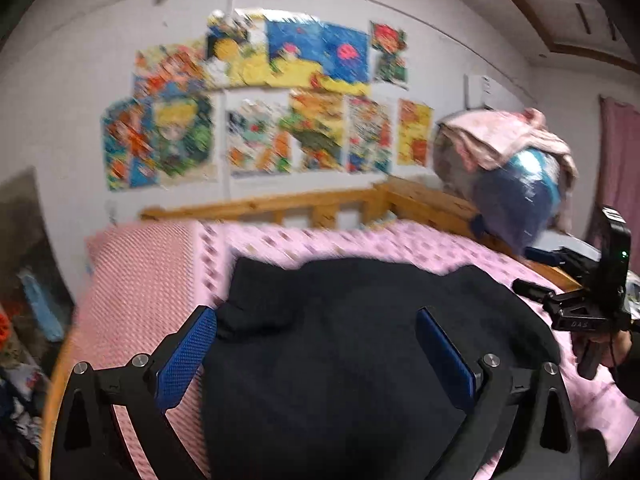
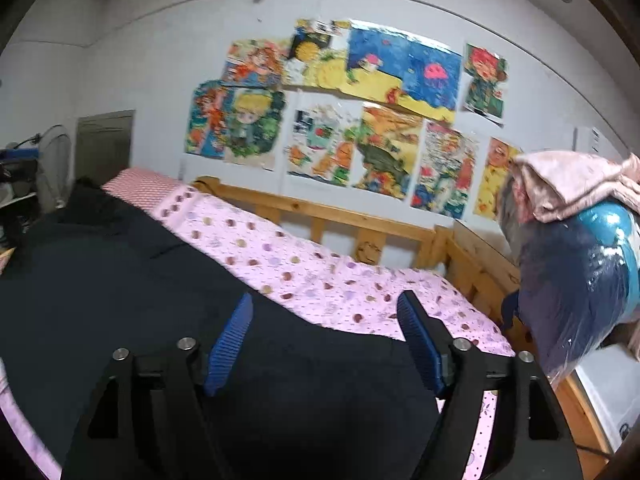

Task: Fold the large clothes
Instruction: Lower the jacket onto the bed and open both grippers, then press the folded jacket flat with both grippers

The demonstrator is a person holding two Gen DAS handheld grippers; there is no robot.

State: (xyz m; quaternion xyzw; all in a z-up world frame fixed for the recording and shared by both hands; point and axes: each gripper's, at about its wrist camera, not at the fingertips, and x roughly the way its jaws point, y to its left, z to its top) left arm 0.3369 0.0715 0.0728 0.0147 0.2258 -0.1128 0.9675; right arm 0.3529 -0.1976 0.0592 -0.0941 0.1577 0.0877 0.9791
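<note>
Both my grippers spread wide, nothing pinched. Left gripper (image 1: 316, 344): blue pads (image 1: 188, 356) apart, the black garment (image 1: 340, 340) lying flat between and beyond them, not touching the pads as far as I can tell; its far edge with a folded lump sits just past my left fingertip. Right gripper (image 2: 326, 340): fingers (image 2: 230, 340) also apart, over the garment's near-right edge, pink dotted bedsheet (image 2: 320, 276) showing between the tips and just beyond the right one. Garment covers most of the sheet ahead of both hands. Past it, wooden bed rail (image 2: 320, 216), then drawings on the wall (image 2: 340, 120); a blue plastic-wrapped bundle (image 2: 576, 280) with pink cloth on top stands off right of my right fingers. Step, I judge: between folds, garment laid down and let go. Next needs both hands to lower onto an edge or corner, close on cloth only, not the sheet, then carry it across evenly.
</note>
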